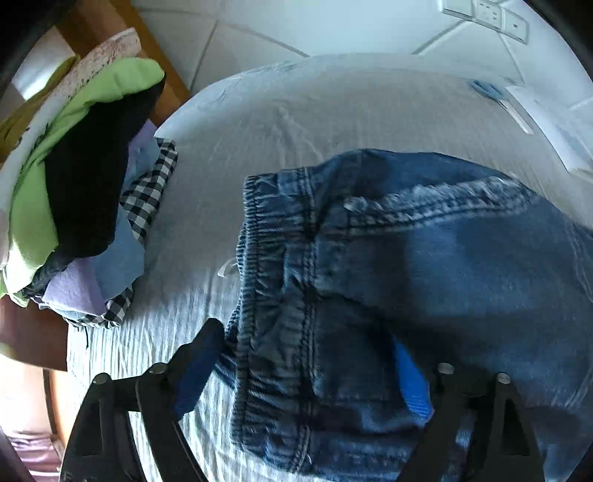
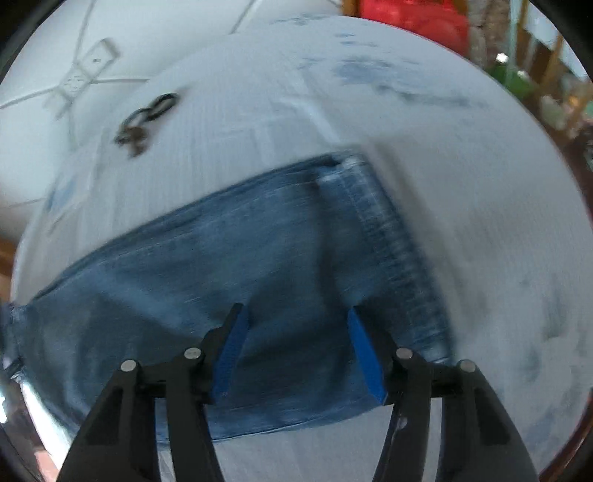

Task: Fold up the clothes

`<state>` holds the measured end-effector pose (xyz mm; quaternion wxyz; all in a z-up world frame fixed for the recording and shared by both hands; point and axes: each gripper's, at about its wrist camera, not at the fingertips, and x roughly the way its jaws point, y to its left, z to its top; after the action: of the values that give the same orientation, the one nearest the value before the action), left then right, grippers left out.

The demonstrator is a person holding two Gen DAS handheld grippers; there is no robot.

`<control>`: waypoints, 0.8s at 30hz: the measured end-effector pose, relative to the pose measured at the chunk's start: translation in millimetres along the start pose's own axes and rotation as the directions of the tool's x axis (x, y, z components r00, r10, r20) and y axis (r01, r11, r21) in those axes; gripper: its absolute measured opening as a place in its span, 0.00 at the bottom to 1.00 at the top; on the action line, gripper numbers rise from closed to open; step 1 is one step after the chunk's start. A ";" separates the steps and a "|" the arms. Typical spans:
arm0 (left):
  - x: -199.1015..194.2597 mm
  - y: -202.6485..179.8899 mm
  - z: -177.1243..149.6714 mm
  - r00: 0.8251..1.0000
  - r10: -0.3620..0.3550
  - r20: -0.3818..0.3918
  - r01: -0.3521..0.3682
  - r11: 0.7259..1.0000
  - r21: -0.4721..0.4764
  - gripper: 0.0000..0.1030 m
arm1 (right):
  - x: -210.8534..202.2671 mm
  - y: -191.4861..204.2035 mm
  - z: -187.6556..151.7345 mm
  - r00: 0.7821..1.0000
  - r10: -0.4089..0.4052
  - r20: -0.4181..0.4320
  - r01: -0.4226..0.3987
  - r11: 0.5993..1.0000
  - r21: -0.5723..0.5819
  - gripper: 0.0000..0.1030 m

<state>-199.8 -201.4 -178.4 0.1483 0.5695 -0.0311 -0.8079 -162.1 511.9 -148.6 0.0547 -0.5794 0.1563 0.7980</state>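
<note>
A pair of blue jeans (image 1: 389, 259) lies on the white bed sheet (image 1: 259, 122), its elastic waistband toward the left of the left wrist view. My left gripper (image 1: 307, 370) is open, low over the waistband end, with denim between its blue pads (image 1: 413, 385). In the right wrist view, blurred by motion, a folded leg of the jeans (image 2: 241, 267) runs across the sheet (image 2: 481, 222), with its hem (image 2: 385, 237) at the right. My right gripper (image 2: 298, 352) is open just above the leg near the hem, and nothing is pinched.
A pile of clothes (image 1: 85, 178) in green, black, lilac and check sits at the bed's left edge. A bunch of keys (image 2: 146, 120) lies on the far sheet. A white padded headboard (image 1: 333, 26) with sockets stands behind. Red and green clutter (image 2: 415, 18) lies beyond the right side.
</note>
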 end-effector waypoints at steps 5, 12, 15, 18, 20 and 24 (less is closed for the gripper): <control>-34.7 32.5 2.0 0.996 -0.077 0.037 0.081 0.988 -0.135 0.85 | -25.1 -6.2 -8.4 0.996 0.061 0.068 -0.064 0.997 0.044 0.58; -62.0 57.4 -25.1 0.994 -0.101 0.047 0.110 0.965 -0.237 0.88 | -49.6 -13.6 -30.9 0.987 0.099 0.130 -0.109 0.991 0.078 0.77; -56.1 45.0 -33.8 0.995 -0.093 0.047 0.101 0.963 -0.251 0.88 | -50.3 -16.1 -37.5 0.988 0.094 0.125 -0.105 0.991 0.085 0.77; -57.9 28.1 -32.4 0.991 -0.105 0.086 0.124 0.961 -0.248 0.88 | -50.5 -9.5 -42.5 0.991 0.076 0.112 -0.082 0.995 0.049 0.77; -63.1 16.7 -27.8 0.983 -0.152 0.104 0.172 0.959 -0.227 0.88 | -48.2 -5.7 -43.5 0.992 0.077 0.103 -0.081 0.996 0.034 0.76; -64.9 -22.7 -2.1 0.973 -0.200 0.115 0.214 0.969 -0.125 0.88 | -41.3 -3.1 -42.3 0.991 0.093 0.091 -0.098 0.994 0.044 0.76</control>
<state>-182.5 -161.6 -125.0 0.0997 0.5163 0.0764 -0.8471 -109.5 505.5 -122.1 0.0372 -0.5337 0.2004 0.8208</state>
